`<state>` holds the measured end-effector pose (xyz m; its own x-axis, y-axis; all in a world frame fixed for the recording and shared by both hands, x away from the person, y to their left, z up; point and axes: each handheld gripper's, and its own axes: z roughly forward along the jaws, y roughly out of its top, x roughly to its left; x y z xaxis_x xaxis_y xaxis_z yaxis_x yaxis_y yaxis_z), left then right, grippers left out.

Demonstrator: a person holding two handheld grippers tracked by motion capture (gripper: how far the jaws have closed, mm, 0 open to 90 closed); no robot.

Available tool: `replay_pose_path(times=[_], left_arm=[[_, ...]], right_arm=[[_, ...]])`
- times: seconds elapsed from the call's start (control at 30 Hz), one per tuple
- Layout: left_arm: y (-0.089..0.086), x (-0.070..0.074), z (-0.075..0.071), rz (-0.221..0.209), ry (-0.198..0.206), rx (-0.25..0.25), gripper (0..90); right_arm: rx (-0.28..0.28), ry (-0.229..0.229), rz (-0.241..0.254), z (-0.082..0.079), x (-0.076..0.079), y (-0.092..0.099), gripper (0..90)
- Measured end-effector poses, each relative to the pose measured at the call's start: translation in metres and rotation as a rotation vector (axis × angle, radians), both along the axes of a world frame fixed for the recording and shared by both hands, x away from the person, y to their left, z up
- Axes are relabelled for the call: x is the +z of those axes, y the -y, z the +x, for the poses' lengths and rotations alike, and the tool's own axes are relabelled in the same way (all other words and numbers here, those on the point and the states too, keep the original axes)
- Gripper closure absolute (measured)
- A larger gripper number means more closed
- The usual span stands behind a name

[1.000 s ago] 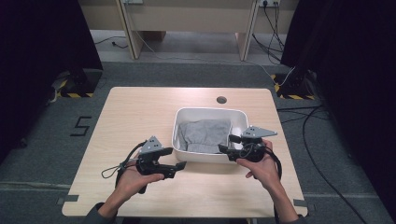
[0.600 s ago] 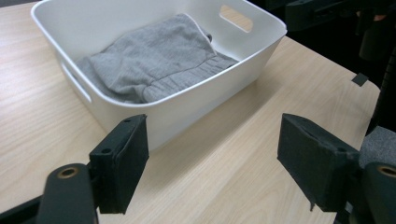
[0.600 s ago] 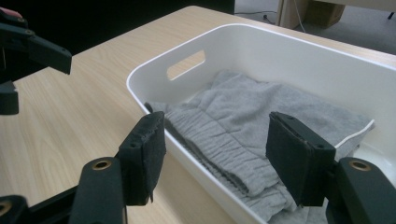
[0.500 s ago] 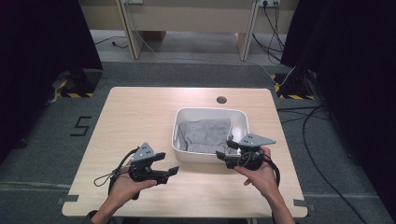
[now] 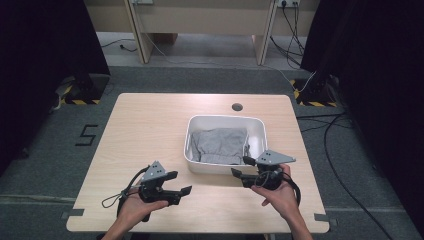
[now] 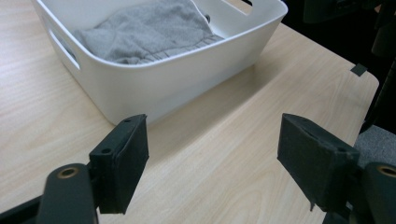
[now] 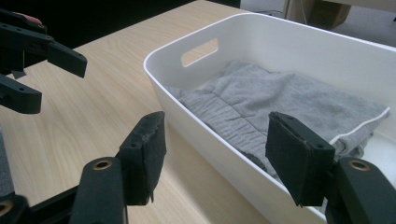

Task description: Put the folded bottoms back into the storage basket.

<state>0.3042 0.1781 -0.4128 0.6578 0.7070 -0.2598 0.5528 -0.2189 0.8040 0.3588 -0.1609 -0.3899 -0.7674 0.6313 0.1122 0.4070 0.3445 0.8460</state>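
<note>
Grey cloth (image 5: 219, 145) lay folded inside the white tub (image 5: 200, 165) on the table (image 5: 150, 130). Your left gripper (image 5: 182, 182) hung over bare wood just beside the tub's near corner, its jaws spread with nothing between them. Your right gripper (image 5: 241, 167) sat at the tub's near wall, jaws spread too and holding nothing. That wall stood between them and the cloth. A round hole (image 5: 237, 107) sat behind the tub.

A white plastic tub (image 5: 225, 150) with cut-out handles stands upright on the desk (image 5: 150, 125), nearer its right edge. A grey folded cloth (image 5: 219, 145), slightly rumpled, lies flat inside it.
</note>
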Motion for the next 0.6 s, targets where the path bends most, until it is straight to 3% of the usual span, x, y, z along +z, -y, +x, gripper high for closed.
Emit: replay_pose_path(times=[0.3,0.47,0.6], left_arm=[[-0.008,-0.019,-0.005,0.008,-0.001,0.033,24.2],[-0.015,-0.025,-0.007,-0.029,-0.005,0.037,19.4],[-0.018,-0.030,-0.009,-0.011,-0.013,0.044,16.9]], right_arm=[[0.000,-0.018,-0.005,-0.009,-0.011,0.004,38.5],[-0.010,-0.016,-0.006,-0.011,-0.019,0.005,37.8],[0.006,-0.006,0.012,-0.016,-0.024,0.003,34.6]])
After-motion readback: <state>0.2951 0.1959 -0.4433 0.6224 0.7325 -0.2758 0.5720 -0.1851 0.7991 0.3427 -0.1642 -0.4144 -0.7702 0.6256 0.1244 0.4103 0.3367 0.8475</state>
